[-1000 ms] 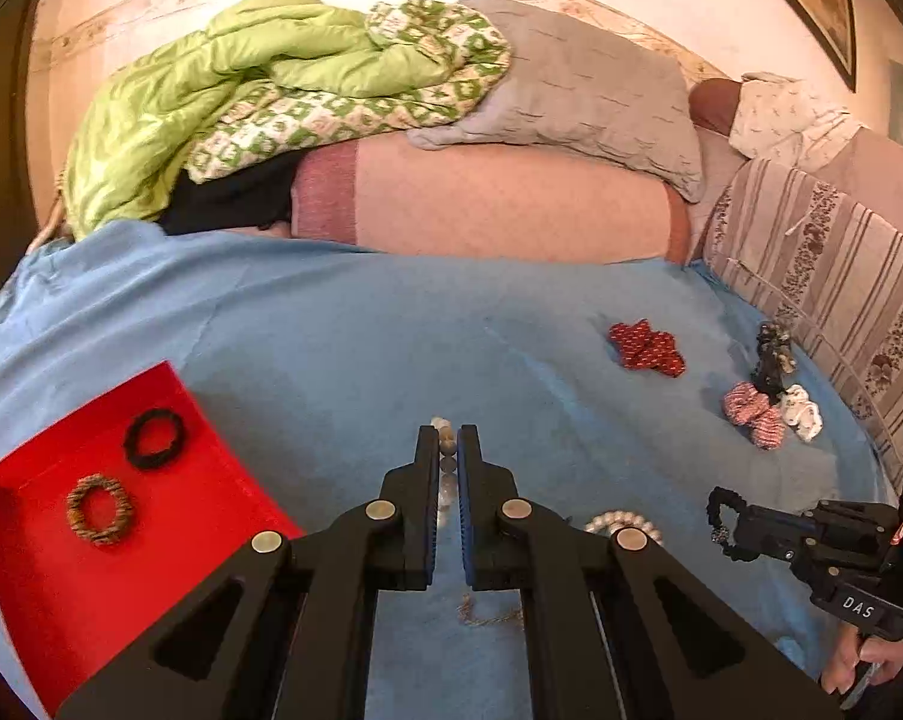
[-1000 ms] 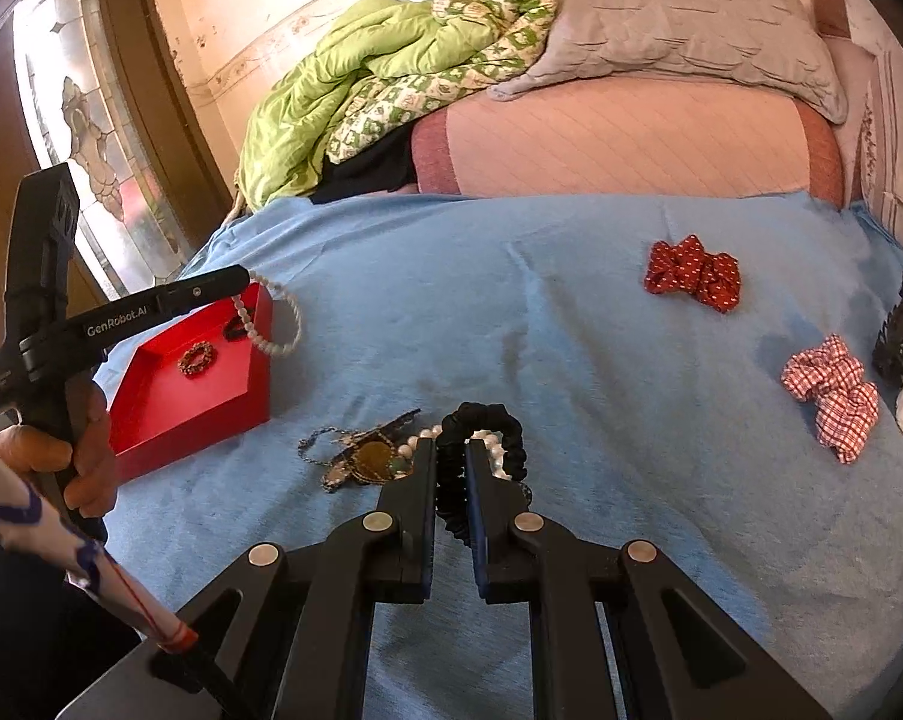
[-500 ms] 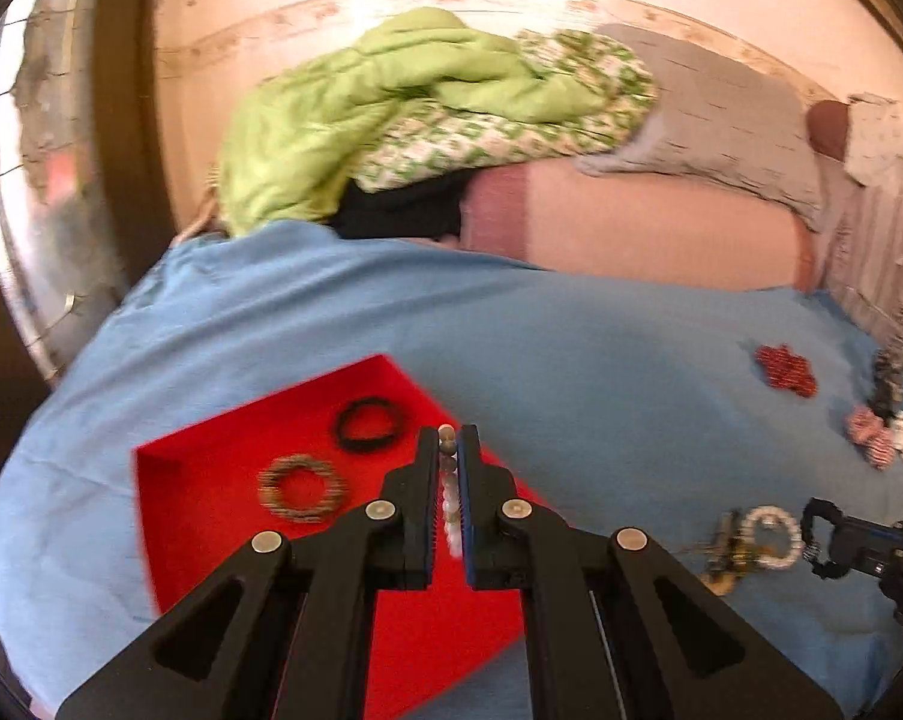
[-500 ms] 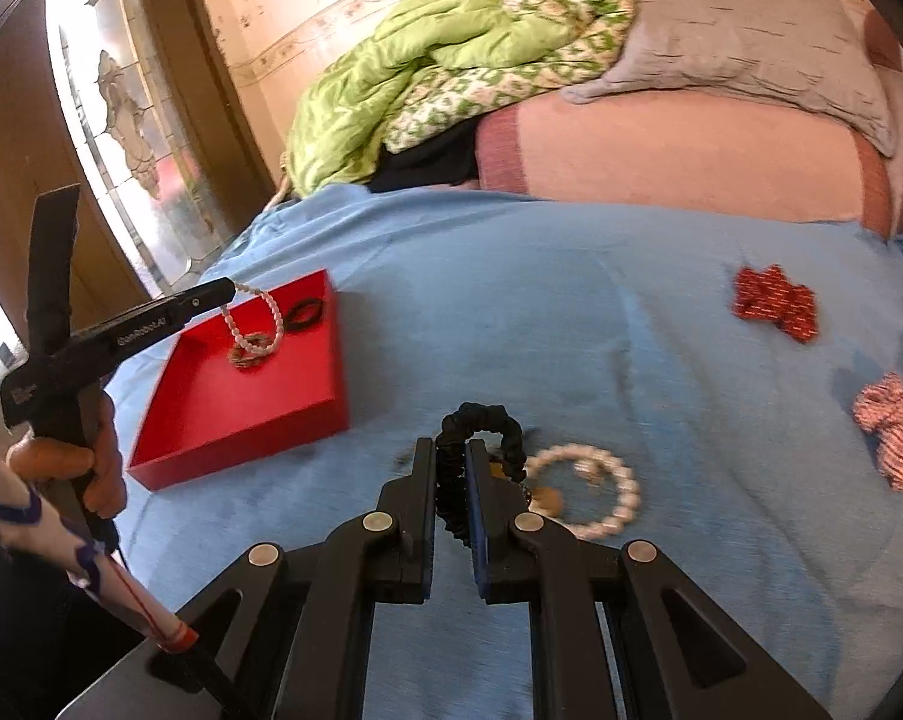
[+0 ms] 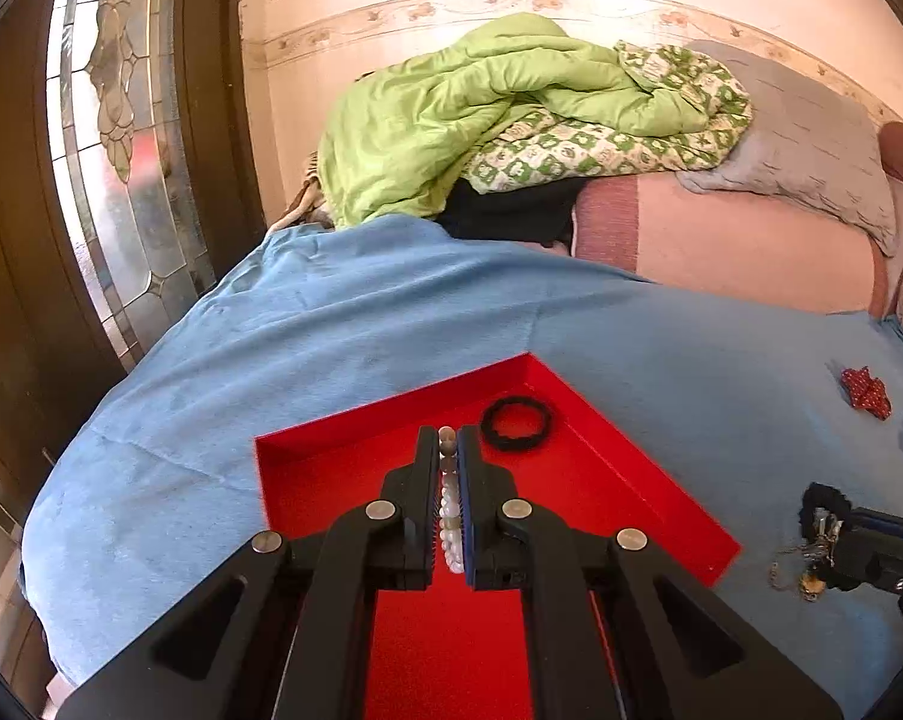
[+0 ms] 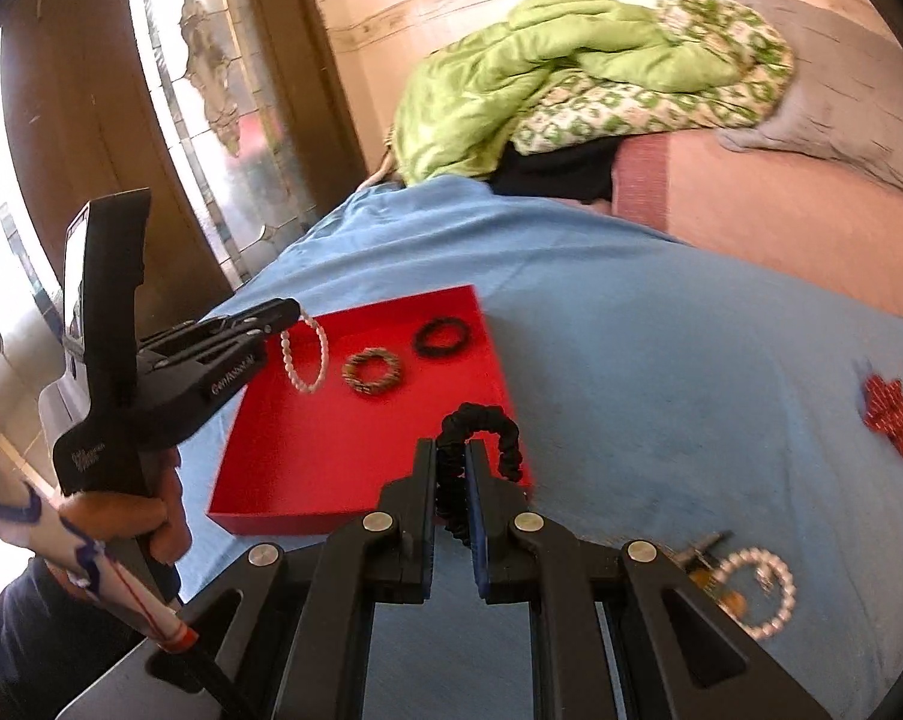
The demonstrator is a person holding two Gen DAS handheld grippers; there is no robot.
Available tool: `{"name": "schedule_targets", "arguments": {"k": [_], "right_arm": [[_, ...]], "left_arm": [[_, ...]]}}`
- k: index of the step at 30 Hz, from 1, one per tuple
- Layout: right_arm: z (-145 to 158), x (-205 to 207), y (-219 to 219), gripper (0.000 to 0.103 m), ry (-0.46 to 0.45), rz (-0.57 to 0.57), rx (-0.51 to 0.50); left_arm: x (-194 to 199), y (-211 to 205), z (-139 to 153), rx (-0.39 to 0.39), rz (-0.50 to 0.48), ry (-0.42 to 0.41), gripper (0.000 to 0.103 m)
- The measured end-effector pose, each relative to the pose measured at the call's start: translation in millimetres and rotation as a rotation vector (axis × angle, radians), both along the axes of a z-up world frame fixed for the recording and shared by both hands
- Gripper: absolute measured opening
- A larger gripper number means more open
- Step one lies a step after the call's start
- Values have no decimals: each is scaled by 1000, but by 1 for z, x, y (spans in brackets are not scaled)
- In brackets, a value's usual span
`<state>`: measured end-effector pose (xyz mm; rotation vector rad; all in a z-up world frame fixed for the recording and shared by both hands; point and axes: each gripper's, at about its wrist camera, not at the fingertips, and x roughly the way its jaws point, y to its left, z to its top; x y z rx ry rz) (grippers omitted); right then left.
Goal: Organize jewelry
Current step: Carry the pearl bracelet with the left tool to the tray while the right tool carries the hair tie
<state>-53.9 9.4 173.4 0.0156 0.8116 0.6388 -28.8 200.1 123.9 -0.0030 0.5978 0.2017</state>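
Bright window daylight, fisheye-warped edges

Black tongs (image 5: 449,450) with silver screws; white patterned sleeve (image 6: 61,546)

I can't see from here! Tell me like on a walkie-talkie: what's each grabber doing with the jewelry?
Left gripper shut on pearl bracelet, over red tray. Right gripper shut on black scrunchie, near tray's edge. Nothing in the way.

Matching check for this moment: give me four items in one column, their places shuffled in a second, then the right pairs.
1. pearl bracelet
2. black scrunchie
3. brown beaded ring
4. red bow

A. lying in the red tray
B. lying on the blue blanket
C. gripped by the left gripper
D. gripped by the right gripper

Pairs: 1-C, 2-D, 3-A, 4-B
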Motion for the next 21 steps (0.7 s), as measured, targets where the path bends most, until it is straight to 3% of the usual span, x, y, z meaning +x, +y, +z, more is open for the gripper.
{"name": "schedule_targets", "arguments": {"k": [21], "right_arm": [[-11,36,81,11,46,68,-39]], "left_arm": [[6,48,-9,-9,157,25,6]]}}
